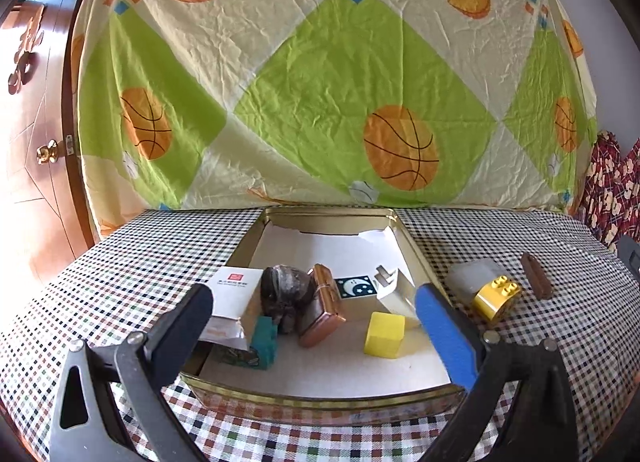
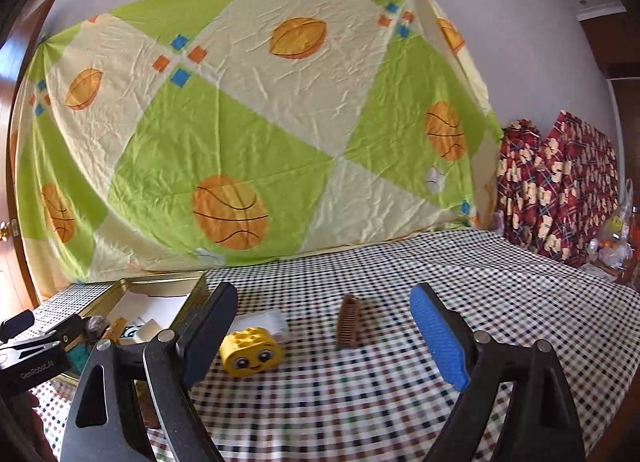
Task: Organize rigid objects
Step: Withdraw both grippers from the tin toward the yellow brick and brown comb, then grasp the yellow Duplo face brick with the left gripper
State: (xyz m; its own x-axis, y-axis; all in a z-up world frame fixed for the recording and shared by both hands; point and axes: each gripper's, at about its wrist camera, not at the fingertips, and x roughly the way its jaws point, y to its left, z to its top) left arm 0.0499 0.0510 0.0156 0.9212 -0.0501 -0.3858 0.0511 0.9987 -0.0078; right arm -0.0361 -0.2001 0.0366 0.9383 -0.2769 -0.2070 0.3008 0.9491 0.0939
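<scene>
- The left gripper, lowest in its frame, gapes wide and empty over the tin tray's near rim; reaching carelessly could knock the yellow cube inside.
- The right gripper is wide, empty, angled slightly down.
- The comb lies mid-frame between its fingers; the yellow face brick sits beside the left finger, easily bumped.

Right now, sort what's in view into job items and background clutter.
Job: gold tin, yellow cube, yellow face brick, brown comb, white block.
Background: basketball sheet, checked tablecloth, wooden door.
</scene>
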